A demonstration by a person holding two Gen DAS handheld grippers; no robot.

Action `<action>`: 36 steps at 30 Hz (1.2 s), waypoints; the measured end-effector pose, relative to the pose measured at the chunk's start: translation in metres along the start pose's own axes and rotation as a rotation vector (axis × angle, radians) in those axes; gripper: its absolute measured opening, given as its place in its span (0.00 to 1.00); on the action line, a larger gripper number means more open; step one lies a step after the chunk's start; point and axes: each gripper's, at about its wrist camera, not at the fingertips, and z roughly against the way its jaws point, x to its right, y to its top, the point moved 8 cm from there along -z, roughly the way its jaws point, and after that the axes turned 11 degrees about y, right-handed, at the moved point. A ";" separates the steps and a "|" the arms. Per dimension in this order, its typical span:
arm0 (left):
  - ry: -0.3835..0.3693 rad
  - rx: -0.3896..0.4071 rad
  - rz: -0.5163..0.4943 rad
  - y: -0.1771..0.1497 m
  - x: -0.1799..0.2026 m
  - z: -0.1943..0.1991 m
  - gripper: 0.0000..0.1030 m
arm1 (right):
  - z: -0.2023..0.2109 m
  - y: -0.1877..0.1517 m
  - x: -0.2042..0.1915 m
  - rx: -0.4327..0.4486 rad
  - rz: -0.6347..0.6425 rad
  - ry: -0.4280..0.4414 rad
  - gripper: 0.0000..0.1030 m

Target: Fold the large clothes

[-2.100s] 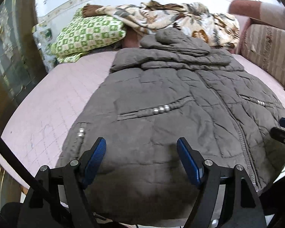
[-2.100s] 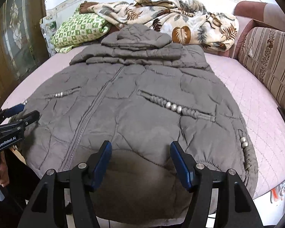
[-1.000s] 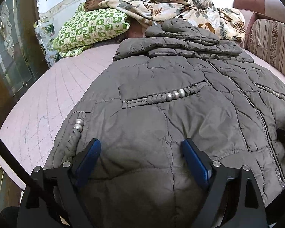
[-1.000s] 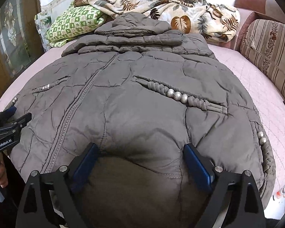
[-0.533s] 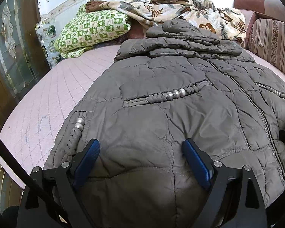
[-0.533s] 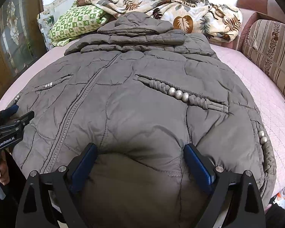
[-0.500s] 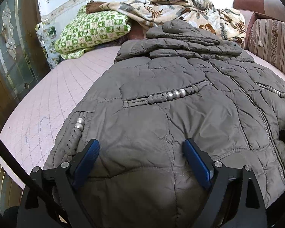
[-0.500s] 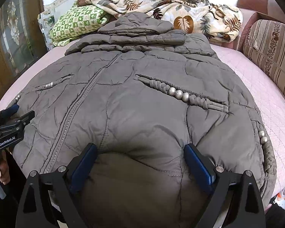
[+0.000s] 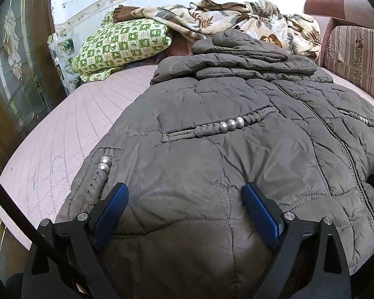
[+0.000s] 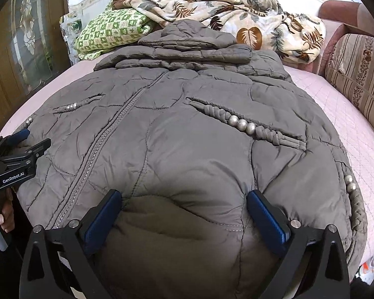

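A large grey quilted jacket (image 9: pixel 236 149) (image 10: pixel 187 137) lies front up on a pink bed (image 9: pixel 75 129), zipped, hood folded at the far end. My left gripper (image 9: pixel 184 189) sits at the near hem on the jacket's left half, its jaws opening wide, with a bulge of hem fabric between the blue pads. My right gripper (image 10: pixel 184 195) sits at the hem on the right half, jaws also opening, and padded fabric swells between its fingers. In the right wrist view the left gripper (image 10: pixel 22 144) shows at the left edge, held by a hand (image 10: pixel 0 216).
A green checked pillow (image 9: pixel 122 42) and a leaf-print blanket (image 9: pixel 236 17) lie at the far end of the bed. A striped sofa cushion (image 10: pixel 358 74) borders the right side. A wooden door with patterned glass (image 9: pixel 12 62) stands on the left.
Since two seconds ago both grippers have come down closer onto the hem. Over the last second their jaws have spread a little wider; the hands have stayed put.
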 end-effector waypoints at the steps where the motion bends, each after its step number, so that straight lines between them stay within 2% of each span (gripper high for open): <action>1: -0.002 0.000 0.001 0.000 0.000 0.000 0.91 | 0.000 0.000 0.000 0.001 -0.001 -0.002 0.99; 16: -0.007 0.009 -0.017 -0.002 -0.004 0.006 0.91 | 0.004 -0.002 -0.003 0.001 -0.024 -0.047 0.99; 25: -0.024 -0.006 -0.022 -0.004 -0.013 0.018 0.91 | 0.016 -0.012 -0.010 -0.049 -0.031 -0.059 0.99; 28: -0.041 -0.018 0.027 -0.002 -0.028 0.023 0.91 | 0.030 -0.013 -0.011 -0.050 -0.048 -0.032 0.99; 31: -0.028 -0.019 0.104 0.004 -0.056 0.027 0.91 | 0.055 -0.010 -0.003 0.001 -0.067 -0.020 0.99; 36: -0.013 -0.083 0.255 0.007 -0.114 0.014 0.91 | 0.102 -0.002 0.052 0.110 -0.241 -0.016 0.99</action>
